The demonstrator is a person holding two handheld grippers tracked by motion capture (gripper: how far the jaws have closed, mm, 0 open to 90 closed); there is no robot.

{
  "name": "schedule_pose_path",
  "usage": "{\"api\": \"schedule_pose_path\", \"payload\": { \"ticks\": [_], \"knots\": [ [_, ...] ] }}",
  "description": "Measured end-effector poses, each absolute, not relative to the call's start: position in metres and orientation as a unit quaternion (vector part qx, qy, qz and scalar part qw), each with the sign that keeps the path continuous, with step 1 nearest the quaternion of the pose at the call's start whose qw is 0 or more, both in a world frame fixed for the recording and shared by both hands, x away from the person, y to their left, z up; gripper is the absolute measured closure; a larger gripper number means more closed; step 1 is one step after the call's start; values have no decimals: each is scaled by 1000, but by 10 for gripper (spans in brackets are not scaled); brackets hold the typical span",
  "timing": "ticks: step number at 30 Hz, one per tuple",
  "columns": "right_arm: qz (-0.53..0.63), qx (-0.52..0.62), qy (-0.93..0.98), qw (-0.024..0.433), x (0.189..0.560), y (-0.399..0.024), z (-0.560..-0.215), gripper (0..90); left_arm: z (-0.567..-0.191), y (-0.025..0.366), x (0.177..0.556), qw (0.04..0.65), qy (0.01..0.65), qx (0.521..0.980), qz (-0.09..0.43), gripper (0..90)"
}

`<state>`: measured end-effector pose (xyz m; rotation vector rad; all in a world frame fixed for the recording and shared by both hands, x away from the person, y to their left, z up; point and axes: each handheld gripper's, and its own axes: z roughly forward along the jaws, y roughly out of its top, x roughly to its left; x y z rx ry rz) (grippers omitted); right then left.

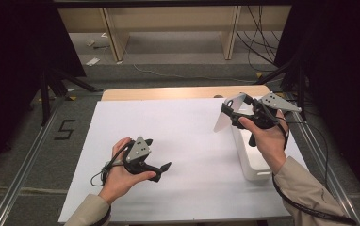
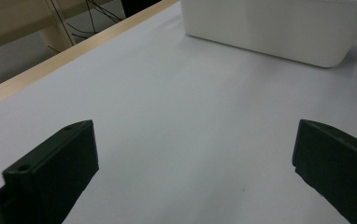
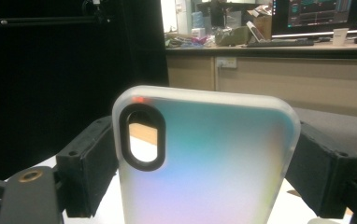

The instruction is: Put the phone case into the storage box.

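At the left of the table, the person's left gripper rested low over the white sheet, its jaws spread wide apart with nothing between them; in the left gripper view the bare sheet lay between the two black fingers. Its tips pointed toward the white bin, which stood well apart at the sheet's right side.

Farther right, the right gripper was raised above the far end of that bin, its jaws clamped across the width of a phone case. The case was held clear of the table, just above and slightly left of the bin's opening, its long axis running out from the jaws and away from the hand. The right hand was plainly the nearer of the two to the bin, so any lowering of the case into it looked likely to fall to that hand alone.

In the right gripper view the phone case appeared frosted and translucent, with a faint rainbow sheen, rounded corners and a dark-rimmed oval camera cut-out near one top corner.
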<state>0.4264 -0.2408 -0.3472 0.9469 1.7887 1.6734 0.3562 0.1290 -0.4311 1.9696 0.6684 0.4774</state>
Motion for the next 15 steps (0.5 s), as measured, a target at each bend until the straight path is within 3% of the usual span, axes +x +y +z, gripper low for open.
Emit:
{"api": "schedule_pose_path", "payload": {
  "ticks": [15],
  "knots": [
    [617,357,650,264,429,-250,-345,181,-431,129,356,483,275,808,197,0]
  ]
}}
